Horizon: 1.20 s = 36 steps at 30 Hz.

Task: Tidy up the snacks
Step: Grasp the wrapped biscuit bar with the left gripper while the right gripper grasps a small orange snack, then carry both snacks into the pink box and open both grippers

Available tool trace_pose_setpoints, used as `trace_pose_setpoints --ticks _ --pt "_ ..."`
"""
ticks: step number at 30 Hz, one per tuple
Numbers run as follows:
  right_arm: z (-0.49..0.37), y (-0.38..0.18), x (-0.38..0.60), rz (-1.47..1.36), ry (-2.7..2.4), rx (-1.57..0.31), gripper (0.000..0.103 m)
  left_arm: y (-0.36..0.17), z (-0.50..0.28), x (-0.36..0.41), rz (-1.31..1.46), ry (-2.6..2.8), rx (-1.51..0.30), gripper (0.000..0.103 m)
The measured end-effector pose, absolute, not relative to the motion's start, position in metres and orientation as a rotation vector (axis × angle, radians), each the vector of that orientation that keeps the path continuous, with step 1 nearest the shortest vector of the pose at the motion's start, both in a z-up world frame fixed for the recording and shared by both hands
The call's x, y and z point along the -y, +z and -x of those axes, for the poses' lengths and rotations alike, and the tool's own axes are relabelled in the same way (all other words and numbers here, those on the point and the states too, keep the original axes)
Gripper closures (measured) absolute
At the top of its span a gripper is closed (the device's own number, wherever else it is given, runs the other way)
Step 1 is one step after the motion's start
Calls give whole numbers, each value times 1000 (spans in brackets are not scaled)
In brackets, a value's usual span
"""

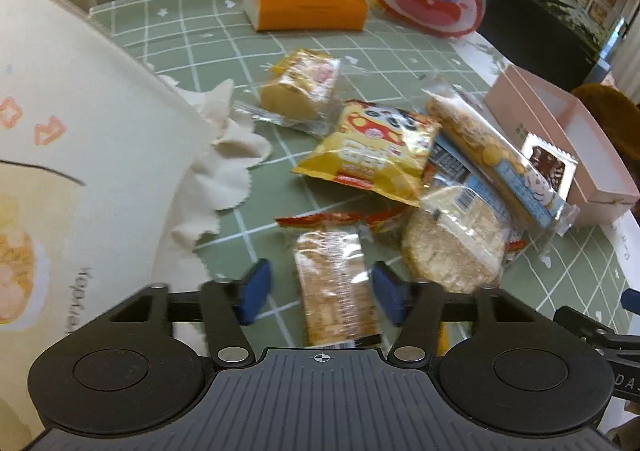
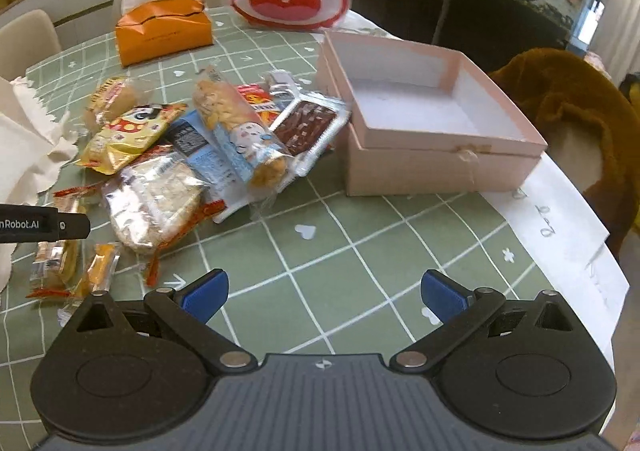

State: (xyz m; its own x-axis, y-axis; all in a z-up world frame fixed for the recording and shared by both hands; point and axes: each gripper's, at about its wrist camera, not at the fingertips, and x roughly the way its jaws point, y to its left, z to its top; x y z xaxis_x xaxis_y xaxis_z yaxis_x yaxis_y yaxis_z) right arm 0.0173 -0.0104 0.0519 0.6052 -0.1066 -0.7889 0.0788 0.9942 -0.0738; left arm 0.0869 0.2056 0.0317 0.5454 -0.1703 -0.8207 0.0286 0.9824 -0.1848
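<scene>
you had the left gripper (image 1: 320, 289) open astride the cracker packet (image 1: 336, 287), not yet pinching, while your right gripper (image 2: 324, 297) waited wide and empty near the pink box (image 2: 440, 163), presumably their destination.

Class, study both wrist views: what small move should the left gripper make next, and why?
Probably close the left gripper on the clear-wrapped brown cracker packet: its blue fingers stand open either side of the packet. The pink cardboard box looks empty, ready for snacks.
</scene>
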Motion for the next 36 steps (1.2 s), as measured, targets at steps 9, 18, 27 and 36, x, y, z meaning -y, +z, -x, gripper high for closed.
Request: trace_pose_setpoints --ticks 9,18,27,36 --pt "-25 49 -1 -64 45 -987 0 34 -82 -232 224 -86 -999 58" --pt "-40 49 -62 -57 271 -995 30 42 -79 -245 312 -126 -995 58" --pt "-31 46 -60 -8 298 -1045 77 37 -84 -224 225 -137 -1017 55" --pt "-6 55 -4 -40 201 -1031 78 39 -77 -199 157 -194 -1001 61"
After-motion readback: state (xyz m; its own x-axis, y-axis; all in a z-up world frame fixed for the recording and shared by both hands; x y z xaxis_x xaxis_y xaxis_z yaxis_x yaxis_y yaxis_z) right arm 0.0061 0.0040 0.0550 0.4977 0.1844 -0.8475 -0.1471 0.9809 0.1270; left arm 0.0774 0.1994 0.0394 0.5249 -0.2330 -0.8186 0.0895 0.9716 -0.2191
